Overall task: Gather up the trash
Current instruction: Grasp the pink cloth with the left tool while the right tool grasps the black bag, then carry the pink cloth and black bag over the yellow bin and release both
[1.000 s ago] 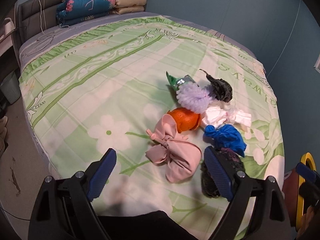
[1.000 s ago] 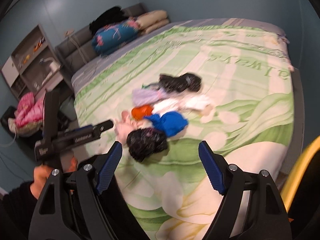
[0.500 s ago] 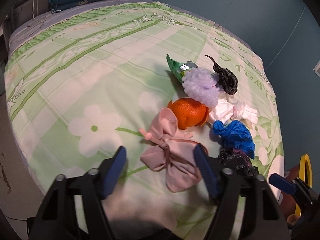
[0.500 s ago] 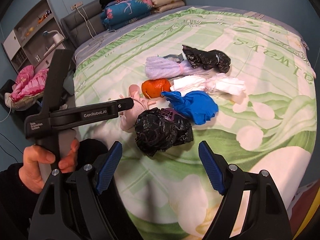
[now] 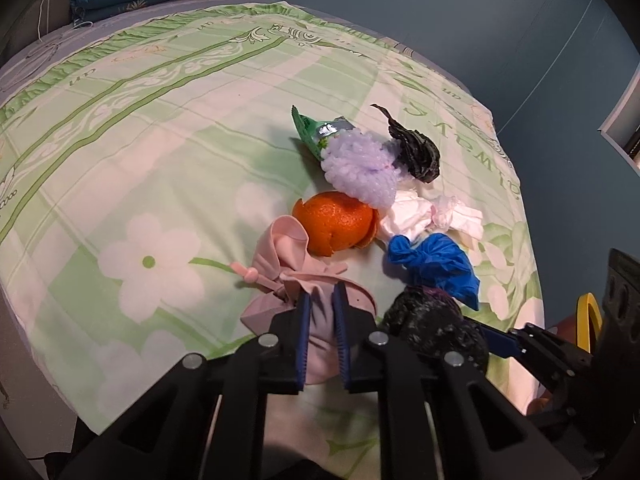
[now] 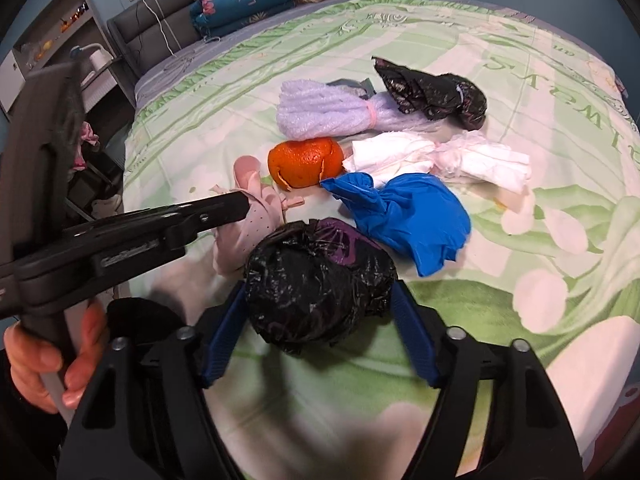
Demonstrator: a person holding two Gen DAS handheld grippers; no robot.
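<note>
Our left gripper [image 5: 321, 300] has just been closing and now pinches the pink bundle [image 5: 280, 264]. Our right gripper [image 6: 318, 298] has just been closing around the black bag [image 6: 316, 280]; we cannot tell if its pads press it. Both lie near the bed's [image 5: 120, 140] foot edge, beside orange peel [image 5: 334, 220].
</note>
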